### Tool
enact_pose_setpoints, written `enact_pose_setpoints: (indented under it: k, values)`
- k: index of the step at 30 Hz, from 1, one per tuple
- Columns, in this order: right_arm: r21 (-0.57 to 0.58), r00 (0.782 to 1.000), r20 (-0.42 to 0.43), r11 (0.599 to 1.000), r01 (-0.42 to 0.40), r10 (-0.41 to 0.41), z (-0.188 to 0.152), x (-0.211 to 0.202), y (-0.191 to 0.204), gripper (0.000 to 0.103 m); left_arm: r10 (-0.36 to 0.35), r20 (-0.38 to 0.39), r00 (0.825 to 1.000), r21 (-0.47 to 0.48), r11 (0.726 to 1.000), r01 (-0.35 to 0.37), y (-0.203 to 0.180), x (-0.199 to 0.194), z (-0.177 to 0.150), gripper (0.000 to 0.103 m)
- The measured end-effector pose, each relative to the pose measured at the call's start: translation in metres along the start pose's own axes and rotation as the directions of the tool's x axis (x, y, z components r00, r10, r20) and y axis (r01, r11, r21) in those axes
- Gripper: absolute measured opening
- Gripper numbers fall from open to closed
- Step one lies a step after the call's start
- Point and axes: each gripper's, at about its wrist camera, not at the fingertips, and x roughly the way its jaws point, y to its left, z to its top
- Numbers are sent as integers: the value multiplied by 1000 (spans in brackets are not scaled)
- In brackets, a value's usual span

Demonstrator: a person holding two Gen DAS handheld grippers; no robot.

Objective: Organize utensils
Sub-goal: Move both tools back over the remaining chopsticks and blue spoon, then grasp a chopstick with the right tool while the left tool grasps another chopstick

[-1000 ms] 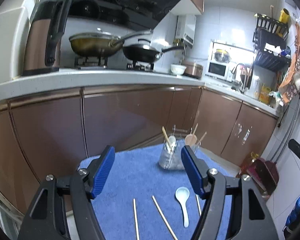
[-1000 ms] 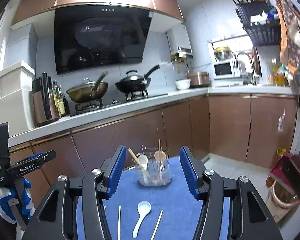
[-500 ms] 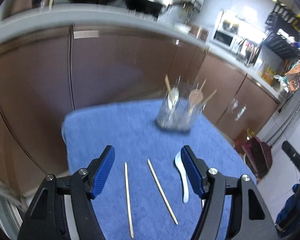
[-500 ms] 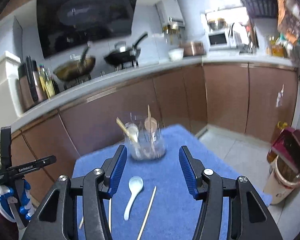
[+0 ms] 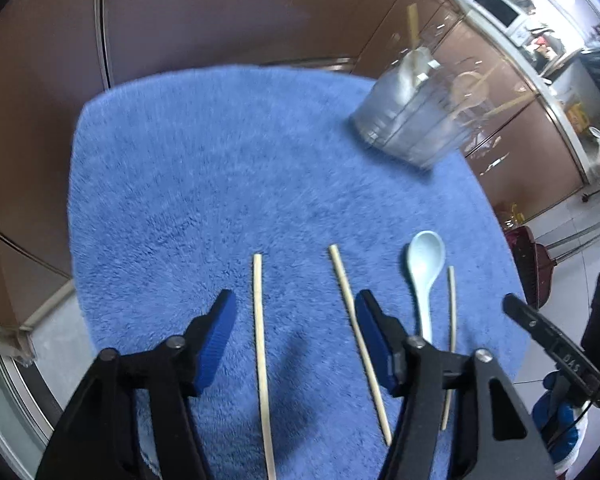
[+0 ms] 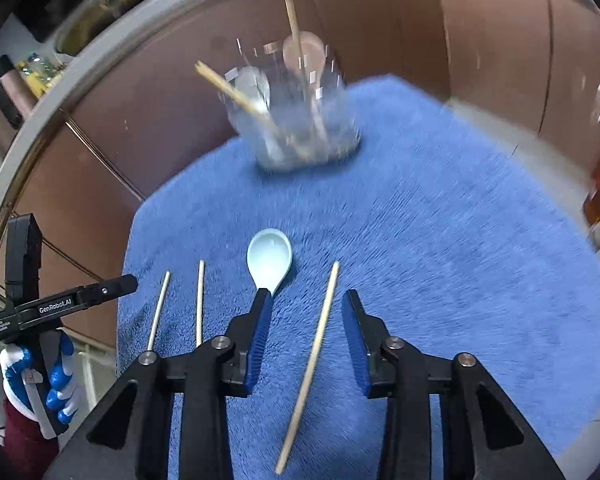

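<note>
Both grippers point down at a fluffy blue cloth (image 5: pixel 180 184). The left gripper (image 5: pixel 292 308) is closing around a thin wooden chopstick (image 5: pixel 260 344) without touching it. The right gripper (image 6: pixel 305 312) is closing around another wooden chopstick (image 6: pixel 316 344), not pinching it. A pale blue spoon (image 6: pixel 269 260) lies just beside it. A clear holder (image 6: pixel 296 120) stands at the far edge.

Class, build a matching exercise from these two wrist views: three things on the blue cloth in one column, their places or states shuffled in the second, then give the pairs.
Things:
1. pale blue spoon
2. clear holder
3. rightmost chopstick

Places:
A. standing at the cloth's far edge, utensils inside
B. lying flat between the right tool's fingers
C. lying flat, bowl towards the holder

Pairs: 1-C, 2-A, 3-B
</note>
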Motion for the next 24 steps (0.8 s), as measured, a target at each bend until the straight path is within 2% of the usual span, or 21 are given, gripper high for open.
enact_pose_setpoints:
  k: [1,4,10,17,20,24]
  values:
    - [10,1000,-24,1000,-7,7,2,8,-2,31,2,-23,1000,-3,1000,-2,3,7,3,48]
    - [22,996,-91,1000,18,-16,8,38,-6,25,3,-71,997,-25,1000,-5,11,24,11,44]
    - [-3,981,-171,996,89,-88,20,74,-6,19,5,-109,994,-17,1000,-7,12,41,22,32]
    - [-47,965,-214,988,144,-151,30,94,-1,15,49,-141,989,15,999,-47,6,56,30,21]
    - [-70,960,-219,984,162,-174,31,102,2,13,85,-138,987,31,996,-81,2,60,32,12]
    - [-77,958,-211,981,180,-193,29,104,5,8,80,-131,988,42,996,-75,-2,62,31,5]
